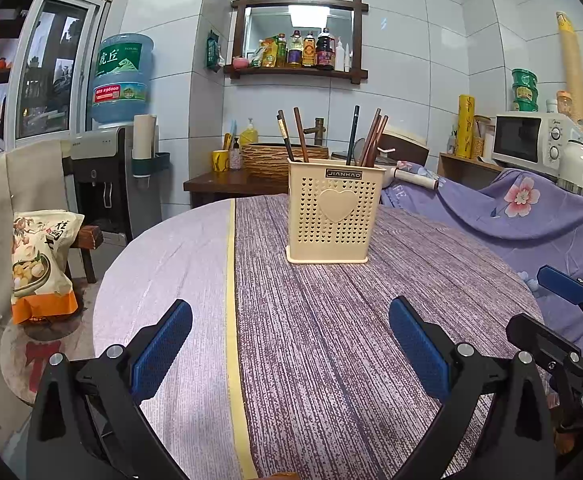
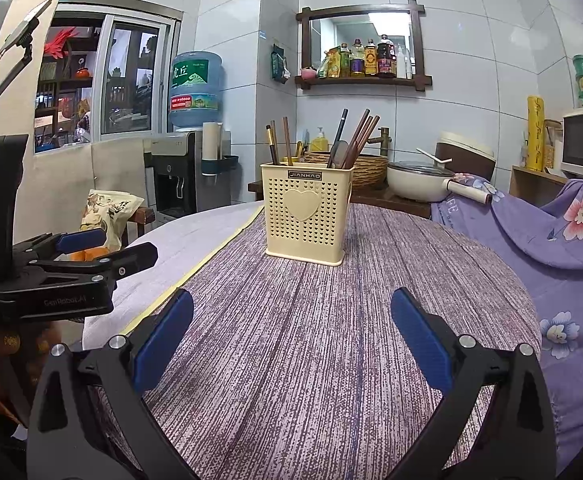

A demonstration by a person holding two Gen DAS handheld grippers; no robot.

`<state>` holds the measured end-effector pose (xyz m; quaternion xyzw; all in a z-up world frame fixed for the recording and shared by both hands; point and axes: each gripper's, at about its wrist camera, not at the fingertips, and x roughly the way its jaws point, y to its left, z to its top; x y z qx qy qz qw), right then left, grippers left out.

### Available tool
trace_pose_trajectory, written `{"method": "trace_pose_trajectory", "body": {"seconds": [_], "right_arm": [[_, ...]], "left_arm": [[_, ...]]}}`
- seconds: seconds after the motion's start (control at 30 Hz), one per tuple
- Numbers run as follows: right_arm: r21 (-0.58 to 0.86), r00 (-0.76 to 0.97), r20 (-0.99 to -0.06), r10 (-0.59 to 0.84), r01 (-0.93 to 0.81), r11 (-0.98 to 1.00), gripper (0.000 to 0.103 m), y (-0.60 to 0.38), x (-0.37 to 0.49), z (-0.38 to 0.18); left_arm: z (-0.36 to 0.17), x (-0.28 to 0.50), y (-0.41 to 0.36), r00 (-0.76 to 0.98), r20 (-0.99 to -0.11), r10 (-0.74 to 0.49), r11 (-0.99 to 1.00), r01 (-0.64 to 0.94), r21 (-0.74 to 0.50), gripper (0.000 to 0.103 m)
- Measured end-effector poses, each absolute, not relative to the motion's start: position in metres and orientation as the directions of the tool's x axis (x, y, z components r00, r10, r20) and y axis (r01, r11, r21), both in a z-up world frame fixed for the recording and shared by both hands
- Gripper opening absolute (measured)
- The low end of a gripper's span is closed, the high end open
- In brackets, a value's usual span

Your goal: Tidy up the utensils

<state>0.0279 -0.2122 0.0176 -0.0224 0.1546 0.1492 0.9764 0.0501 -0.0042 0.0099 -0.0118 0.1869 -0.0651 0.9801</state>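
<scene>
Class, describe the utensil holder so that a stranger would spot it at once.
Find the round table with the purple striped cloth. Standing alone on it is a cream plastic utensil holder. Its perforated front bears a raised heart, and chopsticks stick out of the top.

both claws are matte black plastic frames with ribbed blue pads on the fingers and round silver screws at the joints. the left claw (image 2: pixel 103 248) carries pale "genrobot.ai" lettering; the right claw (image 2: pixel 291 332) looks alike.
</scene>
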Motion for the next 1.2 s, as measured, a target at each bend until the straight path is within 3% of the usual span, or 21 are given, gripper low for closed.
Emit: {"method": "trace_pose_trajectory", "body": {"seconds": [1.2], "right_arm": [[0.002, 0.904, -0.313, 0.291, -0.306, 0.952, 0.097, -0.2112, 0.0280, 0.0154]], "left_arm": [[0.0084, 0.0489, -0.0026, 0.922, -0.364, -0.135, 0.991, 0.124, -0.054, 0.097]]}}
